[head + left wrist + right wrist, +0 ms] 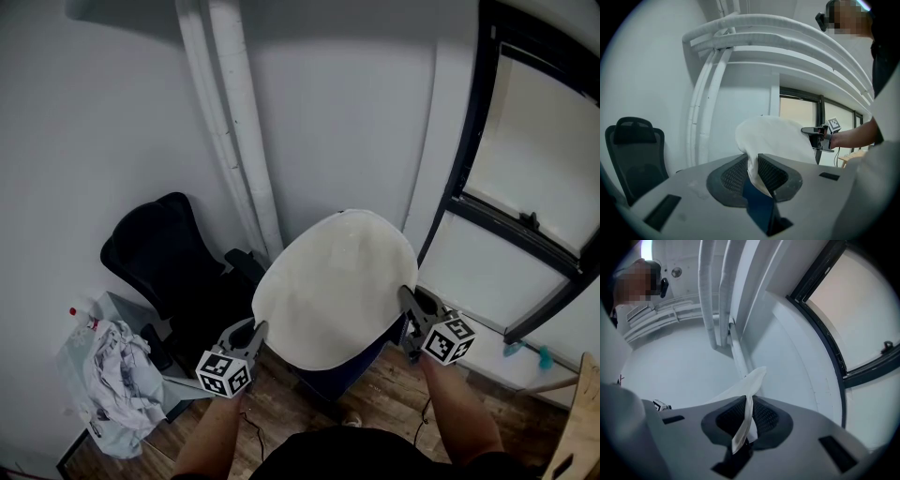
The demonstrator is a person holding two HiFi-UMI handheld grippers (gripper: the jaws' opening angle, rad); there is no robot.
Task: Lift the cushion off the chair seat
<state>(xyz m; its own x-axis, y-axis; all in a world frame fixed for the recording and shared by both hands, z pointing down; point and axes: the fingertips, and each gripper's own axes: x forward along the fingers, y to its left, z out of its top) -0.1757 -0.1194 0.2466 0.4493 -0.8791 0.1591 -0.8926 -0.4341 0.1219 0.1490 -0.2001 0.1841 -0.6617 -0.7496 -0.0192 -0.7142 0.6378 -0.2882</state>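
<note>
The white cushion (337,286) hangs in the air between both grippers, held up in front of the wall. My left gripper (255,330) is shut on its lower left edge, and the white fabric (754,168) shows pinched between the ribbed pads. At the cushion's right edge my right gripper (409,309) is shut on it, a thin white fold (746,420) squeezed between its pads. Below the cushion a dark blue chair seat (345,375) shows. From the left gripper view the right gripper (816,137) is visible on the cushion's far side.
A black office chair (173,267) stands at the left against the wall. White crumpled cloth (112,384) lies on a low shelf at the lower left. White pipes (234,122) run up the wall. A black-framed window (525,178) is on the right, above a wooden floor (384,398).
</note>
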